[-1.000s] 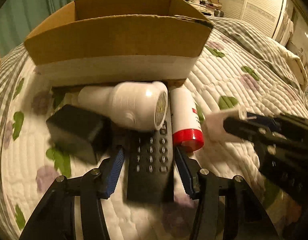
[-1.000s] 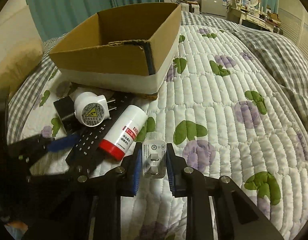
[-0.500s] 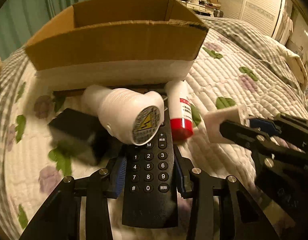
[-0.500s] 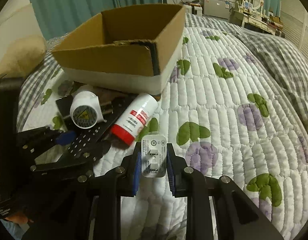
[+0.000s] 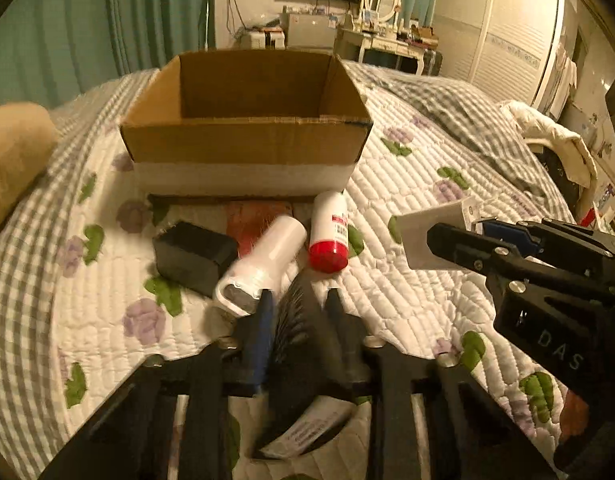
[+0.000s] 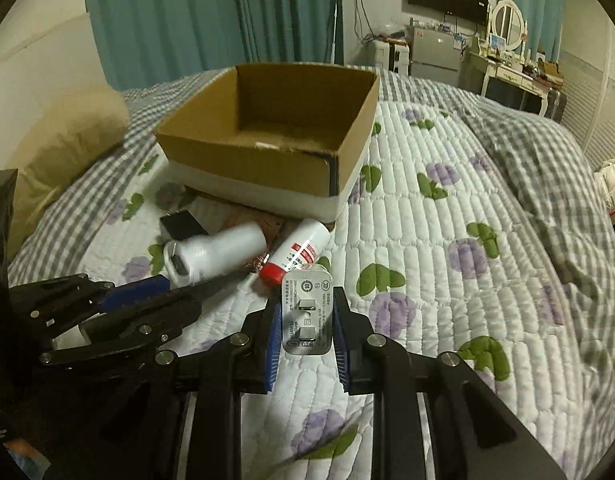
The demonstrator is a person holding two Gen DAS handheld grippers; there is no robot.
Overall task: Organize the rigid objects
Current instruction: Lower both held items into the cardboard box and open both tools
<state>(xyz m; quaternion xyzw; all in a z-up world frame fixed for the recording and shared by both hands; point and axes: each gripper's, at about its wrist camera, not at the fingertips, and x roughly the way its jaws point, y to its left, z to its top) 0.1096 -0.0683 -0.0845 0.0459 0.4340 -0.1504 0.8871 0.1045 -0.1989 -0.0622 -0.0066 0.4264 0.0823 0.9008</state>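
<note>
My left gripper [image 5: 301, 312] is shut on a black remote control [image 5: 303, 344] and holds it tilted above the quilt. My right gripper [image 6: 305, 316] is shut on a white charger plug [image 6: 307, 312], lifted clear of the bed; the plug also shows in the left wrist view [image 5: 431, 236]. An open cardboard box [image 5: 247, 136] stands behind. In front of it lie a white plug adapter [image 5: 263, 264], a white tube with a red cap [image 5: 329, 236] and a black block [image 5: 193, 252].
A tan pillow [image 6: 63, 140] lies at the left. The quilted bed [image 6: 447, 240] stretches to the right with a checked blanket [image 6: 547, 168]. A reddish card [image 5: 255, 224] lies by the box front.
My left gripper has closed on the remote and lifted it, tipping the white adapter off onto the quilt. My right gripper has risen with the charger plug.
</note>
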